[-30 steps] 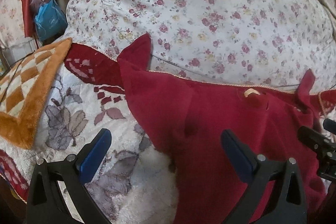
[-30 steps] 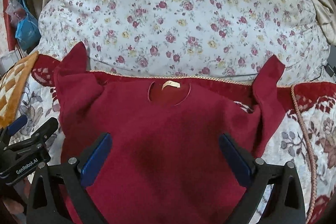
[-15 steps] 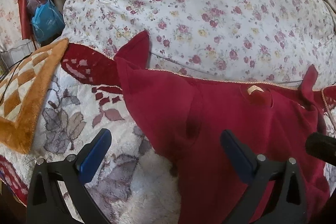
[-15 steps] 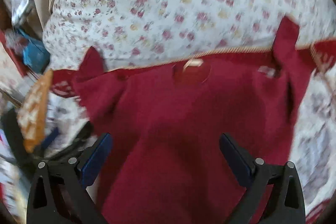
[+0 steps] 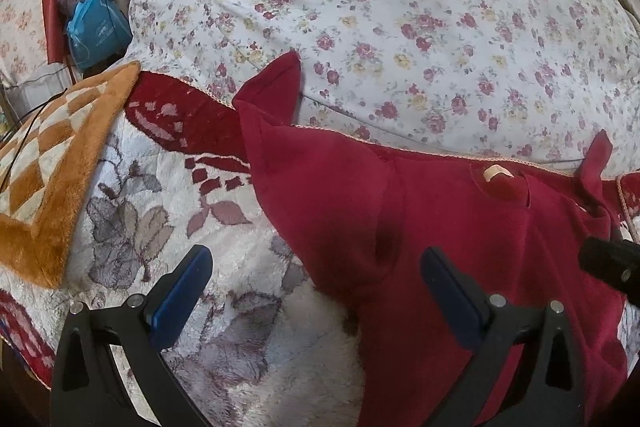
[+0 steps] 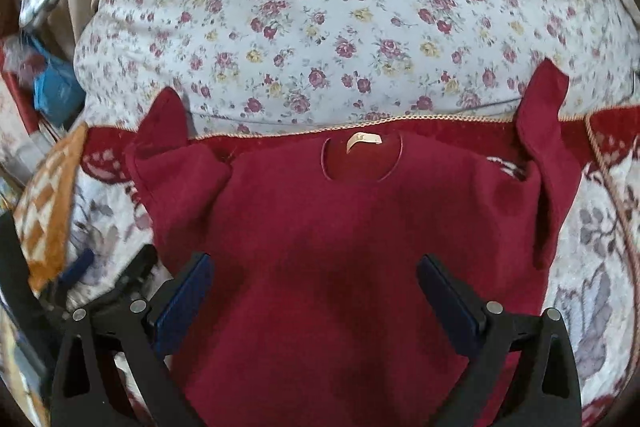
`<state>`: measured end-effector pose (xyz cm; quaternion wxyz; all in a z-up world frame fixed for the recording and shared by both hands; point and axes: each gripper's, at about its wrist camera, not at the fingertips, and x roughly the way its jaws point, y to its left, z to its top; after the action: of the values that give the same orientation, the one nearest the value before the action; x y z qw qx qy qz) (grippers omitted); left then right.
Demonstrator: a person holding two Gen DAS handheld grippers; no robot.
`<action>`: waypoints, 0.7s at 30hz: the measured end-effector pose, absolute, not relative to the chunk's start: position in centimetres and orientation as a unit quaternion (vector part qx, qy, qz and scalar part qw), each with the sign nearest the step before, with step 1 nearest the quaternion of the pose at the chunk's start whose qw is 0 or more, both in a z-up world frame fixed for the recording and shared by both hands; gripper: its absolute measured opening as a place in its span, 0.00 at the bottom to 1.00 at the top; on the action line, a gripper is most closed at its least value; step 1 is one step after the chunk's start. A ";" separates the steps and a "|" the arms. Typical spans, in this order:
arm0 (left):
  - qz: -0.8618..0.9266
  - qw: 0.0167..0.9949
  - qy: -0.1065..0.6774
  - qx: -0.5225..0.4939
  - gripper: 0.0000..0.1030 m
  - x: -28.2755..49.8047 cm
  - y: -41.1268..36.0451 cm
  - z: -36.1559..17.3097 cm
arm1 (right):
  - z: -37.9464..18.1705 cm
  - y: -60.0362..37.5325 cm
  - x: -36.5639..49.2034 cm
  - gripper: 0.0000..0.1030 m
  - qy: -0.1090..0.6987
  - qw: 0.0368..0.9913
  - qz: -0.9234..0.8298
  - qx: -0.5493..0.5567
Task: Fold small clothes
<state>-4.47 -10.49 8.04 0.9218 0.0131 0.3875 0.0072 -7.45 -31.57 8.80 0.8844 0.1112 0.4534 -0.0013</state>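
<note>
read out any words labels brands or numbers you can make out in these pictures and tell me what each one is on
No text can be read in either view.
Neck tag in the red top: pale strip, any print too small to read.
Blue bag beside the floral pillow: faint white markings, too blurred to read.

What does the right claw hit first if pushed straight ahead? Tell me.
Probably the dark red knit top spread flat on the blanket: the open right claw points at its chest. Depth is unclear; the floral pillow lies beyond.
</note>
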 end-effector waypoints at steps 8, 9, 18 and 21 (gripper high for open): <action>0.003 0.921 0.390 0.014 1.00 -4.2 -10.7 7.9 | 7.8 -32.3 -7.0 1.00 0.450 0.888 -0.027 0.097; 0.003 0.921 0.389 0.015 1.00 -4.2 -10.8 7.9 | 7.6 -32.3 -7.0 1.00 0.450 0.887 -0.029 0.095; -0.005 0.919 0.395 0.015 1.00 -4.1 -11.0 7.6 | 6.9 -32.3 -6.6 1.00 0.452 0.888 -0.033 0.081; -0.005 0.918 0.396 0.014 1.00 -4.1 -11.0 7.6 | 6.7 -32.1 -6.5 1.00 0.454 0.887 -0.033 0.078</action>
<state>-4.12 -11.01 7.57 0.9180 0.0138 0.3964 -0.0049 -6.49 -32.10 6.75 0.8872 0.0775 0.4536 -0.0327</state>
